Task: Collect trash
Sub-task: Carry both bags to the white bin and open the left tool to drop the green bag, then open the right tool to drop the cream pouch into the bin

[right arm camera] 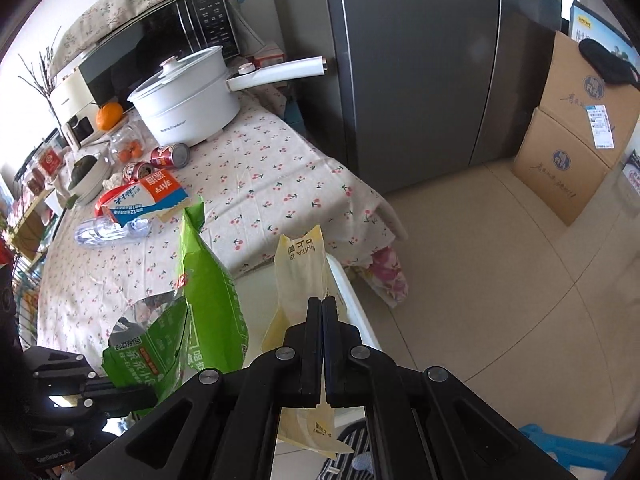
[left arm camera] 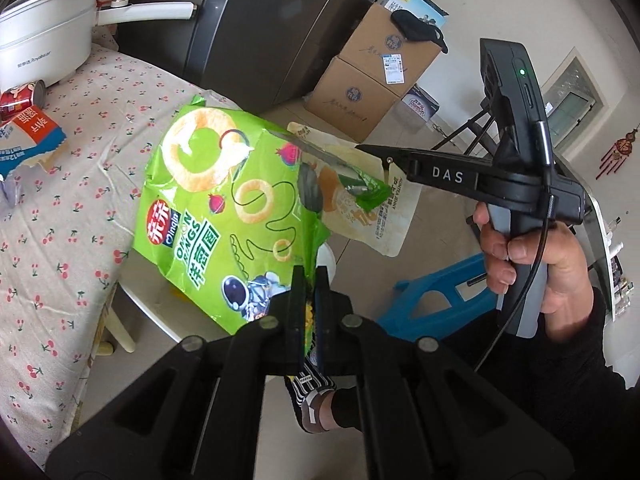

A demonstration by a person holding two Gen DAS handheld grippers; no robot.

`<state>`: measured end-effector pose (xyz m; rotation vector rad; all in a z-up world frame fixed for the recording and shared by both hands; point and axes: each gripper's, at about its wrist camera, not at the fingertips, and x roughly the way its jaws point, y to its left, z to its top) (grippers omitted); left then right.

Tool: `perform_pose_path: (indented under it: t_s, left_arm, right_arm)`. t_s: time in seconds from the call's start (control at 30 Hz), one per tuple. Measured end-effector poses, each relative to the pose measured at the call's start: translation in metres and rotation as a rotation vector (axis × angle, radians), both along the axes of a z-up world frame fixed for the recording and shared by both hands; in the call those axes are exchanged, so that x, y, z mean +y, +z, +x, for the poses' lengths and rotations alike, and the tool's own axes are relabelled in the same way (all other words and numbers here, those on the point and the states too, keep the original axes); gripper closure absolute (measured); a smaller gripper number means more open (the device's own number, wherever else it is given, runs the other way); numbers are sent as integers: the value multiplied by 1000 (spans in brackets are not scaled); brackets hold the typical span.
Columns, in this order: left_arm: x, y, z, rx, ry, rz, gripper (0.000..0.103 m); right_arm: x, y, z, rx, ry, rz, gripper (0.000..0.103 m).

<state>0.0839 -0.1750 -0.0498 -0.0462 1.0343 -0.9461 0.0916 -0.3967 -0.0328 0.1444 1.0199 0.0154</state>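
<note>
Two wrappers are off the table (right arm camera: pixel 256 176), carried past its edge: the left gripper (left arm camera: pixel 310 280) pinches the green bag (left arm camera: pixel 224 200), the right gripper (right arm camera: pixel 322 308) the yellow pouch (right arm camera: pixel 300 264). Keep both clamped until over a bin; none shows here.

Both wrist views close, angled down; share table (left arm camera: pixel 72 184) edge, fridge (right arm camera: pixel 420 60).

Glossy crinkled foil-plastic green snack bag (left arm camera: pixel 224 208), matt cotton tablecloth (left arm camera: pixel 80 208)
</note>
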Motion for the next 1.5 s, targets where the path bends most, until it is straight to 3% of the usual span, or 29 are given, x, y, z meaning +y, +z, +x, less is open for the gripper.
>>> perform_pose_path:
  t_s: [0.17,0.53,0.57,0.7,1.0,1.17,1.5]
  left_arm:
    - [-4,1,-5,-14,-14,2,99]
    - [-3,-40,22,-7,52,145,98]
    - [-3,-44,24,-3,60,162,95]
    - [2,-46,28,-9,90,201,61]
    - [36,-22,27,-85,183,237,28]
    - [64,-11,26,-155,248,282,21]
    - [113,-6,20,-204,346,368,17]
  right_arm:
    - [-9,1,-4,0,-12,-1,102]
    - [-3,-5,0,26,-8,10,102]
    - [-1,-6,0,32,-8,10,102]
    - [3,-12,2,53,-3,7,102]
    - [18,-22,8,89,36,19,102]
    - [35,-40,16,156,80,62,102]
    - [69,-66,32,250,131,118,99]
